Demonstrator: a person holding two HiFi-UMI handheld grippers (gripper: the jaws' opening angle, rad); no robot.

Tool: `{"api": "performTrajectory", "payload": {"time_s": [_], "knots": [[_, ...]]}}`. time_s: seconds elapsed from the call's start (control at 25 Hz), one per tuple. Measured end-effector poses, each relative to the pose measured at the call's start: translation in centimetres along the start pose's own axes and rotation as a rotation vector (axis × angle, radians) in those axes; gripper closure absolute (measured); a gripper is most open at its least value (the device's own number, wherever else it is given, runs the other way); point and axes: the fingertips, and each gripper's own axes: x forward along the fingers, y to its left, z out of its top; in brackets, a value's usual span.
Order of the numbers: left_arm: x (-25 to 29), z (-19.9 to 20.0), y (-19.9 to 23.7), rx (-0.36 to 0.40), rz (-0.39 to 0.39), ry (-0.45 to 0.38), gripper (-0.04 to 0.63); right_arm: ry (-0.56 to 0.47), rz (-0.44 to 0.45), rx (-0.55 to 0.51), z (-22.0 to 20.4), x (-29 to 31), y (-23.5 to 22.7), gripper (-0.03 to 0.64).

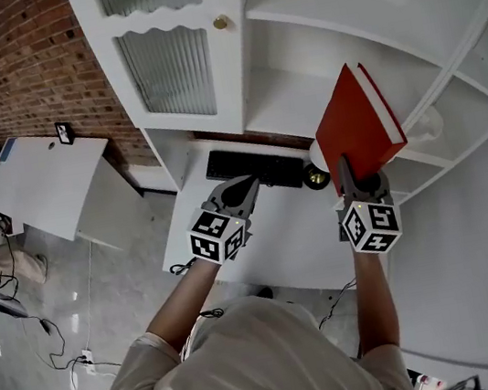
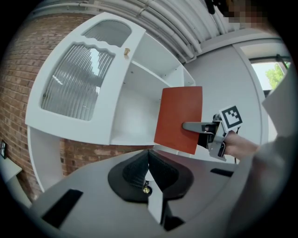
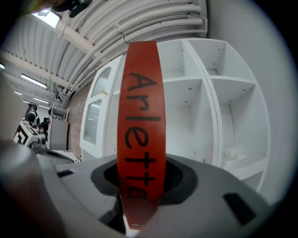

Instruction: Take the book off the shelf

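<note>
My right gripper (image 1: 357,177) is shut on the lower end of a red book (image 1: 358,129) and holds it upright in front of the white shelf unit (image 1: 302,96), clear of the shelves. In the right gripper view the book's spine (image 3: 139,130), with large black letters, stands between the pads (image 3: 179,179). The left gripper view shows the red cover (image 2: 179,118) with the right gripper (image 2: 193,126) clamped on its edge. My left gripper (image 1: 247,185) hangs to the left of the book, over the desk, its jaws (image 2: 149,160) shut with nothing held.
A cabinet door with ribbed glass (image 1: 172,67) stands open at the shelf's left. A black keyboard (image 1: 253,167) lies on the white desk (image 1: 291,256) below. A pale object (image 1: 426,122) sits on a right-hand shelf. A white table (image 1: 43,181) stands by the brick wall.
</note>
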Motion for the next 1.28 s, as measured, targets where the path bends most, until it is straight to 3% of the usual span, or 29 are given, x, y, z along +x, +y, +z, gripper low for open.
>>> {"api": "performTrajectory", "payload": {"time_s": [0.2,0.76,1.28], "knots": [[-3.0,-0.3,1.2,-0.012,0.0,-0.001,0.601,0.004,0.015,0.013,-1.0,-2.9,3.0,0.46],[-11.0,-3.3,2.5,0.003,-0.013,0.013,0.601,0.114,-0.059,0.059,-7.2,-8.1,8.9,0.46],[-12.4,-6.3,-0.2,-0.002,-0.056,0.051,0.601,0.184,-0.093,0.071,-11.3,-13.0,10.4,0.46]]}}
